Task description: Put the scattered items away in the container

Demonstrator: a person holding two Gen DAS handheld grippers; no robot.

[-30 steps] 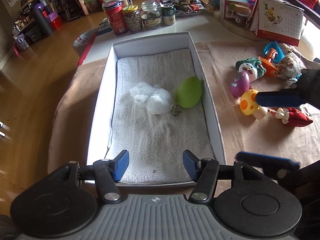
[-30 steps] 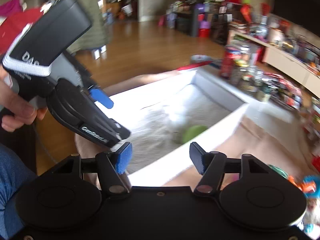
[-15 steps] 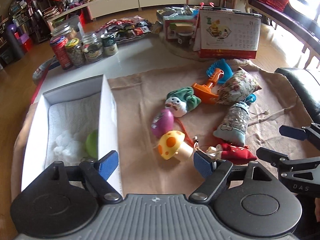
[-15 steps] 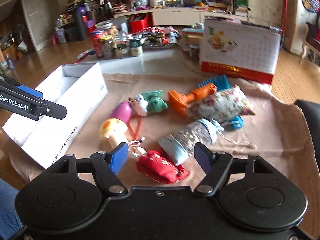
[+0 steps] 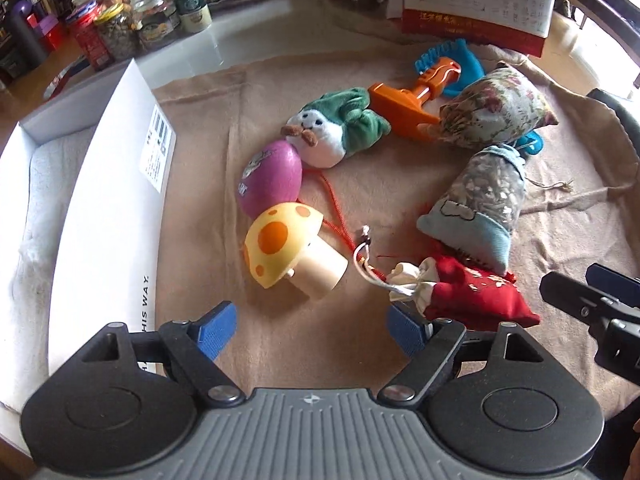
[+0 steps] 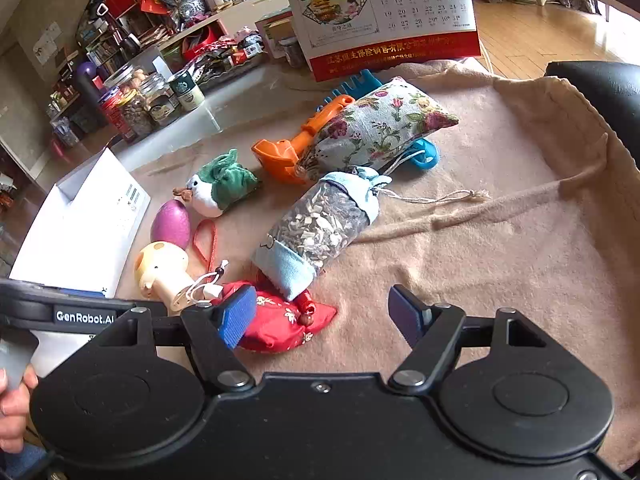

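Two handheld grippers hover over a tan cloth (image 5: 280,92) spread on a table, w/ toys scattered on it. Left gripper (image 5: 308,330): blue-padded fingers apart, nothing between them; jaws have just been opening. It points down at the cloth just in front of a yellow mushroom toy (image 5: 288,250) w/ orange spots, lying on its side. Right gripper (image 6: 322,314): fingers also apart, jaws have just been opening, nothing clamped; its left pad sits over a red embroidered pouch (image 6: 280,324), contact can't be told.

Container: a white cardboard box (image 5: 116,200) lined w/ a white towel (image 5: 44,184), at the left edge of the cloth, well apart from most toys.

Items on the cloth, not in the box: purple egg (image 5: 270,178) touching the mushroom's cap; green-and-white plush (image 5: 336,128) just beyond the egg; orange plastic toy rake (image 5: 412,98) lying over a blue one (image 5: 444,52); floral fabric bag (image 5: 496,110) resting on the rakes; light-blue drawstring pouch (image 5: 480,204) w/ a see-through middle, its lower end touching the red pouch. A red cord (image 5: 336,216) runs between mushroom and red pouch.

Behind the cloth: a desk calendar (image 6: 380,12) standing upright, and jars (image 5: 132,28) on the bare tabletop. Part of a person's hand (image 6: 12,404) shows at the lower left in the right wrist view.
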